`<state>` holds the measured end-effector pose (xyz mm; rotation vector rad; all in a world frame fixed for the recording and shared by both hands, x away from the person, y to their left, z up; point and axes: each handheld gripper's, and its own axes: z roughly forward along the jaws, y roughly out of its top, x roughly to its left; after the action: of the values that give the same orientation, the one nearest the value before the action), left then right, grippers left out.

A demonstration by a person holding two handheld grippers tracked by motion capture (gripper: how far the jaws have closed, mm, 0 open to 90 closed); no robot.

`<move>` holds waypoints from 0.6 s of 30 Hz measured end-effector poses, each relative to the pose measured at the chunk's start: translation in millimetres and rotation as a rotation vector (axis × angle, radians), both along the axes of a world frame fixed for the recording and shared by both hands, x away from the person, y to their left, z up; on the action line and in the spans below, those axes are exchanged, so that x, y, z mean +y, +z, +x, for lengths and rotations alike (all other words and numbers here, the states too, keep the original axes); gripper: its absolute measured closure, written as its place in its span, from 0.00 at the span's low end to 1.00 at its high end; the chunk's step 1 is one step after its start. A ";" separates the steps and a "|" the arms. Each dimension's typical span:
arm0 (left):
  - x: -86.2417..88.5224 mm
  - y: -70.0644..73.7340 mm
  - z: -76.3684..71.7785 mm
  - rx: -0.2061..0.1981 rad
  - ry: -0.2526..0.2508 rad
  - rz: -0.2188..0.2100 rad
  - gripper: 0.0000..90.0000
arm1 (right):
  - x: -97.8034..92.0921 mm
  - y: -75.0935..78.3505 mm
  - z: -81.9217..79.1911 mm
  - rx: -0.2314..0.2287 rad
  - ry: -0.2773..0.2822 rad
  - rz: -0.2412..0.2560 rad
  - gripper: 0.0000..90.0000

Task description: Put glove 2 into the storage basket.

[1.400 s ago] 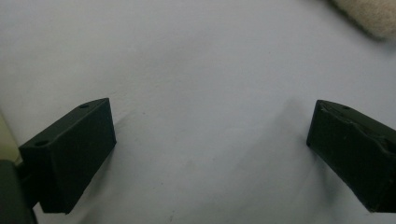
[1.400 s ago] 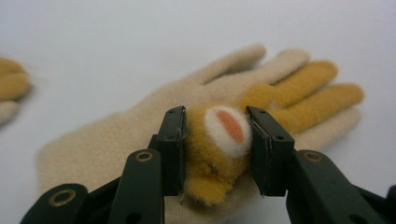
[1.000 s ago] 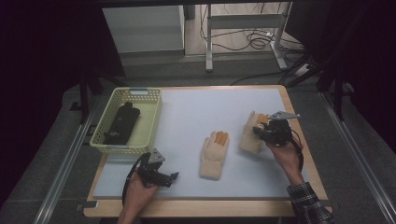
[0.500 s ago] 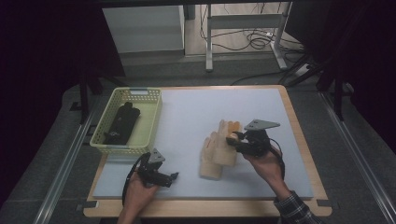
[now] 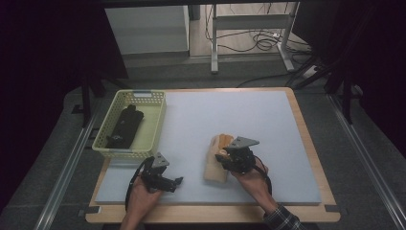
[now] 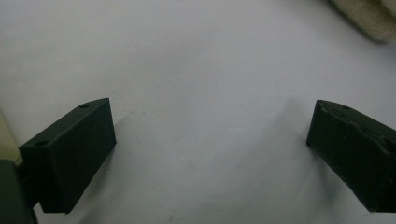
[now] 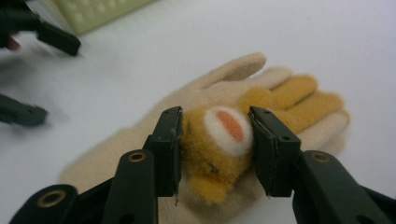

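At the far left of the table sat the yellow basket with a black item lying inside it, well apart from my work. Just right of it, near the front edge, my left gripper rested low over the bare blue-grey mat, its jaws spread wide with nothing between them; in the left gripper view a corner of the cream fabric lay off beyond the right jaw.

Further right lay the cream glove, flat on the mat with its fingers pointing away from me. Over it I held my right gripper, clamped on the orange glove, whose furry body bulged between the two pads while its fingers rested on the cream one's palm.

I judged the step to be laying the orange glove squarely on top of the cream one to pair them. To do that well, I needed to keep the grip on the thick bunched part, line the orange fingers up with the cream fingers below, and lower until the fabric settled before letting go. Opening while hovering risked a crooked drop. My idle left gripper could have pinned the cream cuff if it dragged.
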<state>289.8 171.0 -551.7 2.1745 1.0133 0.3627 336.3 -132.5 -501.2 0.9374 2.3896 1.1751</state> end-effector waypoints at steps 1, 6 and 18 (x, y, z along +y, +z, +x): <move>0.1 0.0 0.0 0.000 -0.001 0.001 0.02 | 0.1 -6.8 -0.5 0.024 0.012 -0.019 0.54; 0.0 0.0 0.0 0.000 0.000 0.001 0.02 | -2.5 -4.5 0.2 0.038 0.032 -0.019 0.43; 0.0 0.0 0.1 0.000 0.000 0.001 0.02 | -43.0 8.6 3.2 0.051 0.035 0.000 0.57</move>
<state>289.9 171.1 -551.7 2.1753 1.0128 0.3633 339.5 -175.5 -492.6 0.9399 2.4557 1.1766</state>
